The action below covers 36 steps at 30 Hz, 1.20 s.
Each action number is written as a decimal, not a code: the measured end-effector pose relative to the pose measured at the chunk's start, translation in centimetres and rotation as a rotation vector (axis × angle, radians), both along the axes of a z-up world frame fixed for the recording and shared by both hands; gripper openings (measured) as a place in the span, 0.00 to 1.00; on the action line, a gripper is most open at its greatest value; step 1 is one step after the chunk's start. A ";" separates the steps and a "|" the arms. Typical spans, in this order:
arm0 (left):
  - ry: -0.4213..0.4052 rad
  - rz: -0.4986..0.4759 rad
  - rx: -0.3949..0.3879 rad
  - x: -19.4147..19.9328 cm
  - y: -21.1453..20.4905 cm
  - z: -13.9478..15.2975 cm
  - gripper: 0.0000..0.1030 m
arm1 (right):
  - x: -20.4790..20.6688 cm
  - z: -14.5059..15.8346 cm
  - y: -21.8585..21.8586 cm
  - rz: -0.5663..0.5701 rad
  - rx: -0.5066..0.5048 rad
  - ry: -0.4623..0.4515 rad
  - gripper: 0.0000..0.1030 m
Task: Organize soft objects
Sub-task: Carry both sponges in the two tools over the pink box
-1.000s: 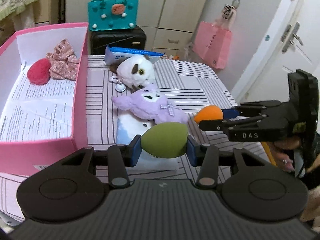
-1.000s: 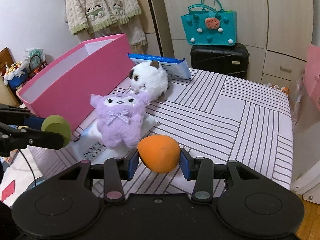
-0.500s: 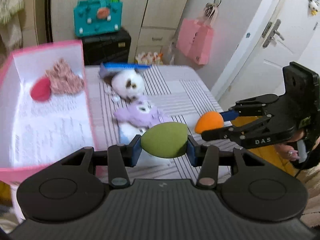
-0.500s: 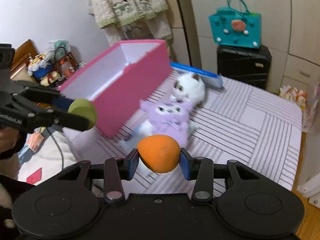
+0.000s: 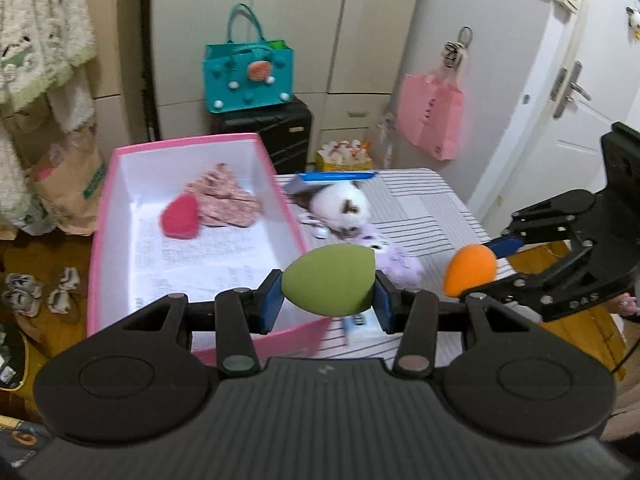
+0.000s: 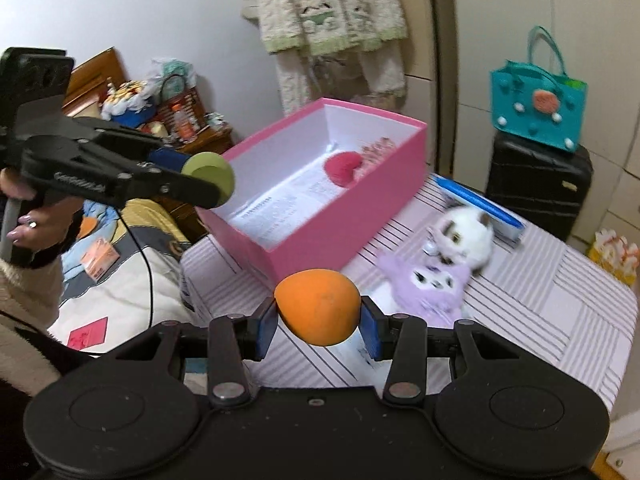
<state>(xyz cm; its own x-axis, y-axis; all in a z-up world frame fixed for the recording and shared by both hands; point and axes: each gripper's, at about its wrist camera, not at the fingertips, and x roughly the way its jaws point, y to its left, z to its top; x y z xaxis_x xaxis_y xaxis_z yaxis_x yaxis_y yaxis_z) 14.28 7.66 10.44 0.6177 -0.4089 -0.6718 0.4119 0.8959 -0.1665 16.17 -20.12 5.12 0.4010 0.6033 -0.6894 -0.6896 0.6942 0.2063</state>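
Gripping a green sponge [image 5: 329,280], the left gripper [image 5: 328,304] has its blue pads pressed on both sides of the egg-shaped, matte foam, held above the near end of the pink box [image 5: 294,216]. The right gripper [image 6: 318,324] is likewise closed on an orange sponge [image 6: 317,306] of the same shape, above the table's [image 6: 560,300] near edge. Inside the white-lined box lie a red sponge [image 5: 180,217] and a pink cloth [image 5: 224,196]. On the striped tabletop a white plush [image 6: 466,232] and a purple plush [image 6: 426,288] touch each other beside the box. Behind stand cupboards, a teal bag [image 5: 248,74] on a black suitcase [image 5: 276,132], and a white door [image 5: 580,120].
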 end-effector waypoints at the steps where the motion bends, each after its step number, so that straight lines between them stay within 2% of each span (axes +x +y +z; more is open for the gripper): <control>1: 0.003 0.011 0.005 0.2 0.5 0.0 0.44 | 0.1 0.2 0.5 0.011 -0.003 -0.005 0.47; 6: 0.041 0.049 0.037 2.3 2.5 -0.8 0.44 | 1.3 1.3 3.9 0.082 -0.029 -0.049 0.47; 12: 0.078 0.106 0.086 6.4 4.1 -1.6 0.44 | 5.6 2.4 9.7 0.197 -0.117 -0.133 0.47; 16: 0.113 0.138 0.115 8.9 4.6 -2.6 0.44 | 8.8 1.8 12.4 0.214 -0.178 -0.197 0.47; 19: 0.154 0.134 0.158 10.9 4.3 -3.8 0.44 | 11.1 1.1 14.6 0.253 -0.215 -0.237 0.47; 23: 0.177 0.130 0.178 13.2 4.1 -4.6 0.44 | 13.5 -0.1 17.0 0.307 -0.304 -0.289 0.47; 27: 0.205 0.140 0.180 15.6 4.6 -5.7 0.45 | 15.8 -1.7 18.7 0.359 -0.380 -0.275 0.47; 32: 0.301 0.189 0.161 19.0 5.8 -8.1 0.45 | 18.2 -3.9 20.4 0.414 -0.425 -0.254 0.47; 36: 0.274 0.196 0.173 19.9 6.1 -8.5 0.45 | 19.5 -5.6 21.1 0.441 -0.465 -0.218 0.47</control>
